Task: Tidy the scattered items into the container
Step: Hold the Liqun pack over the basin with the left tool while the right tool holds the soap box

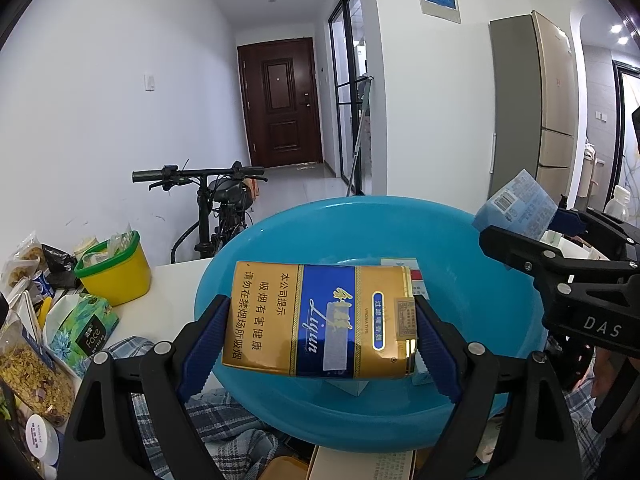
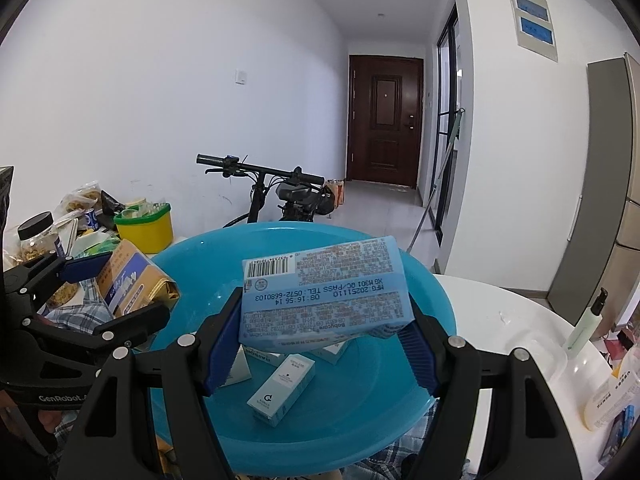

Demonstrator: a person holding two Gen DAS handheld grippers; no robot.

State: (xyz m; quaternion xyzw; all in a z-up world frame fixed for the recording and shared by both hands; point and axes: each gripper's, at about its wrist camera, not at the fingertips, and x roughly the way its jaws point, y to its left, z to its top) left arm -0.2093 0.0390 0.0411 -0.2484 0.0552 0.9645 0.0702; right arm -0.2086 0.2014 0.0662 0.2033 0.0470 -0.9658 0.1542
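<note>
My left gripper (image 1: 320,332) is shut on a gold and blue cigarette pack (image 1: 320,320) and holds it over the blue basin (image 1: 280,232). My right gripper (image 2: 320,340) is shut on a light blue wipes pack (image 2: 324,304) over the same basin (image 2: 208,256). Several small boxes (image 2: 282,390) lie inside the basin. The right gripper with the wipes pack (image 1: 516,208) shows at the right of the left wrist view. The left gripper with the cigarette pack (image 2: 128,280) shows at the left of the right wrist view.
A yellow tub with a green rim (image 1: 116,268) stands left of the basin, with a tissue pack (image 1: 80,324), snack bags (image 1: 36,372) and a jar (image 2: 36,236). A checked cloth (image 1: 224,420) lies under the basin. Bottles (image 2: 588,320) stand at the right. A bicycle (image 1: 216,204) stands behind.
</note>
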